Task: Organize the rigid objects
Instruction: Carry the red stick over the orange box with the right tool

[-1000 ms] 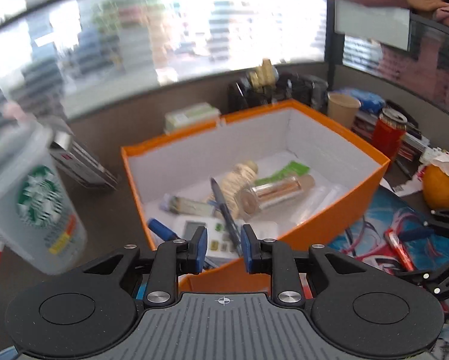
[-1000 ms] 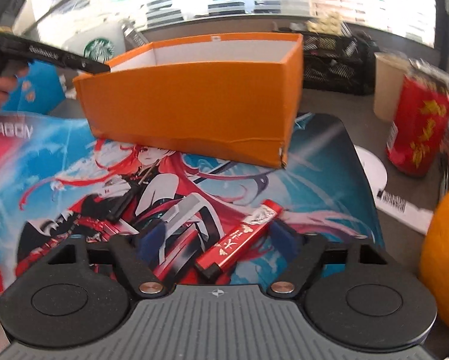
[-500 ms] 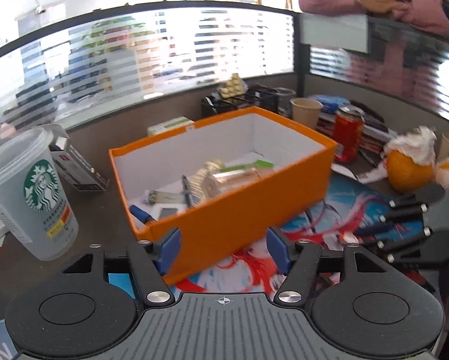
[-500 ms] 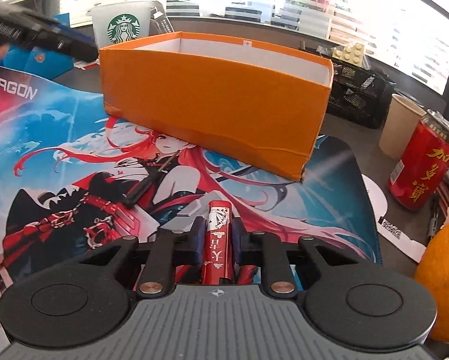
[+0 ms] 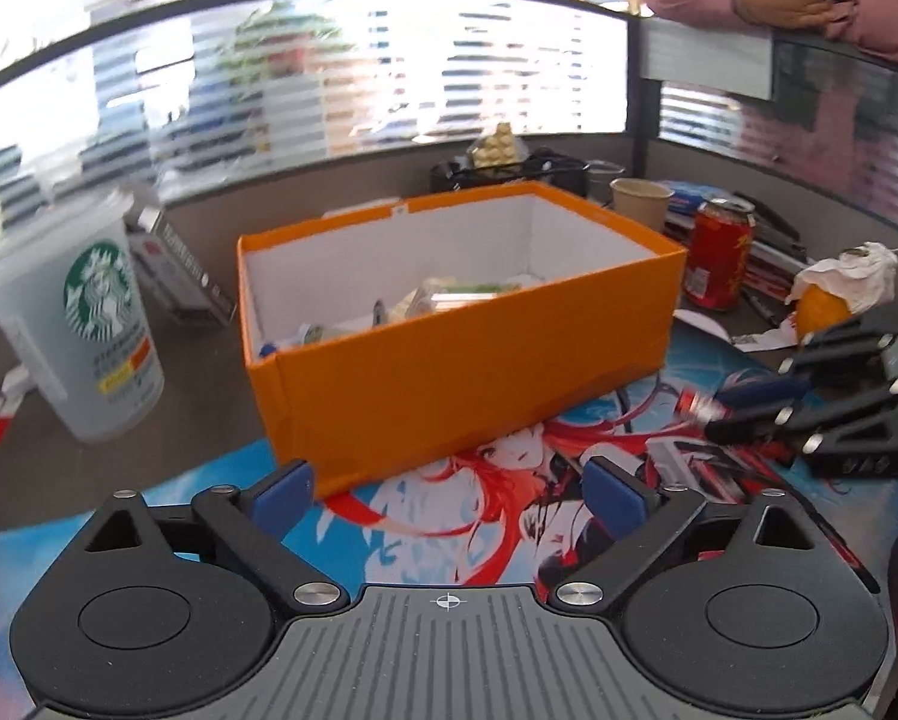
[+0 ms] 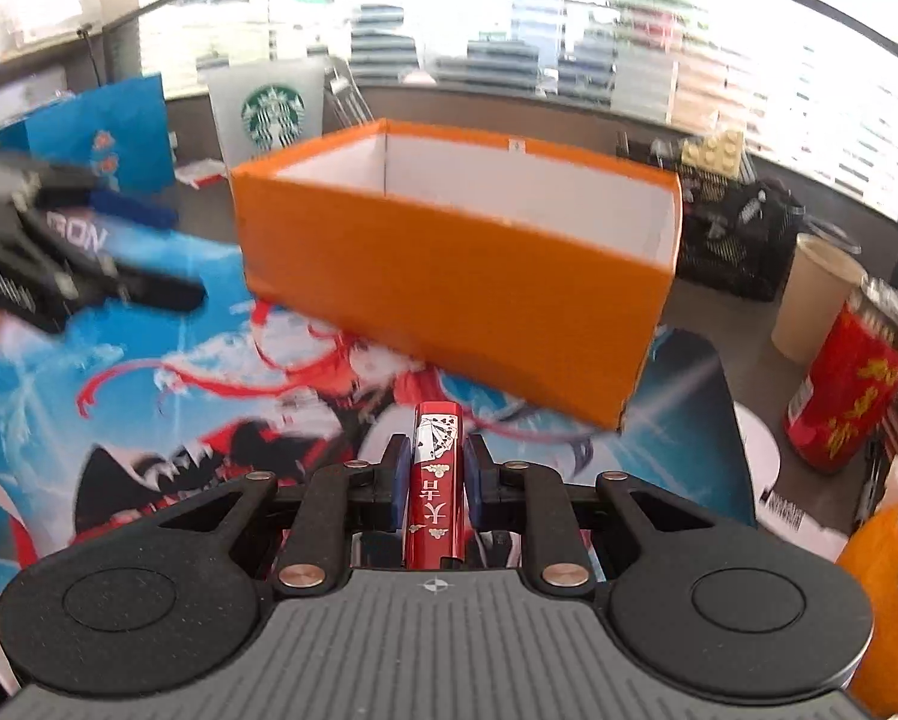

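Note:
An orange box [image 5: 461,372] with white inner walls stands on a printed desk mat [image 5: 449,516] and holds several small items. It also shows in the right wrist view [image 6: 449,276]. My left gripper [image 5: 446,495] is open and empty, low over the mat in front of the box. My right gripper [image 6: 434,477] is shut on a red card pack [image 6: 436,492] and holds it above the mat, near the box's front corner. In the left wrist view, the right gripper [image 5: 749,402] is at the right with the pack's tip [image 5: 692,405] showing.
A Starbucks cup [image 5: 83,324] stands left of the box. A red can [image 5: 716,261], a paper cup [image 5: 641,201] and an orange under tissue [image 5: 827,300] are at the right. A black basket [image 6: 731,240] sits behind the box.
My left gripper let go inside the box, opened wide and pulled back and down in front of it. My right gripper shut on the red card pack and lifted it off the mat.

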### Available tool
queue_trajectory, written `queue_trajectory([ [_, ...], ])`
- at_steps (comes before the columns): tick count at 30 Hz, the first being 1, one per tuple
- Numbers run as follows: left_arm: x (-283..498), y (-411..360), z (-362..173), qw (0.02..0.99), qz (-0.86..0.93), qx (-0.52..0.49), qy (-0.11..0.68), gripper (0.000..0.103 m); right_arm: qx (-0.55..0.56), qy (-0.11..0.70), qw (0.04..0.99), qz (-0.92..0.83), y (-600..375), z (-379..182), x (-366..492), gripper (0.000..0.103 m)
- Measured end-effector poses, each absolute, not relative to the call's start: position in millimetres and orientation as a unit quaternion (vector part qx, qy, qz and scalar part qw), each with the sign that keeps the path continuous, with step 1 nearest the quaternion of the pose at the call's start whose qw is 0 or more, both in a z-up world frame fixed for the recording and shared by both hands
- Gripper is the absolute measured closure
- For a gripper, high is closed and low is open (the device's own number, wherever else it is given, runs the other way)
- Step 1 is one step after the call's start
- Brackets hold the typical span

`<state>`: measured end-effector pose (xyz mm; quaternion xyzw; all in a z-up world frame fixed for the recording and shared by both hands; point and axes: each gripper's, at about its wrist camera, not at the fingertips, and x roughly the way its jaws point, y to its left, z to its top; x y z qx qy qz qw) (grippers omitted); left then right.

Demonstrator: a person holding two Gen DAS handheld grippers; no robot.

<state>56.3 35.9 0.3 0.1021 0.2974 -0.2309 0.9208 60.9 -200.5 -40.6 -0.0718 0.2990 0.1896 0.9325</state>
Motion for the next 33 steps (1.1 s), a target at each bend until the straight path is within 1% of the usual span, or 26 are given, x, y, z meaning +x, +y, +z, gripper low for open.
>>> queue_trajectory([
  [4, 57, 40, -6, 0.922, -0.215, 0.094, 0.308, 0.002, -0.075, 0.276, 0.938, 0.195, -196, -19, 63, 0.085],
  [11, 59, 44, -13, 0.92, -0.204, 0.077, 0.325, 0.002, -0.082, 0.247, 0.942, 0.213, -188, 15, 69, 0.085],
  [21, 62, 47, -20, 0.917, -0.198, 0.072, 0.338, 0.001, -0.088, 0.221, 0.944, 0.23, -178, 53, 105, 0.085],
  [29, 65, 47, -31, 0.912, -0.199, 0.077, 0.352, 0.001, -0.09, 0.246, 0.938, 0.228, -186, 64, 169, 0.085],
  [33, 67, 44, -36, 0.909, -0.201, 0.084, 0.355, 0.001, -0.096, 0.28, 0.927, 0.23, -189, 56, 209, 0.085],
])
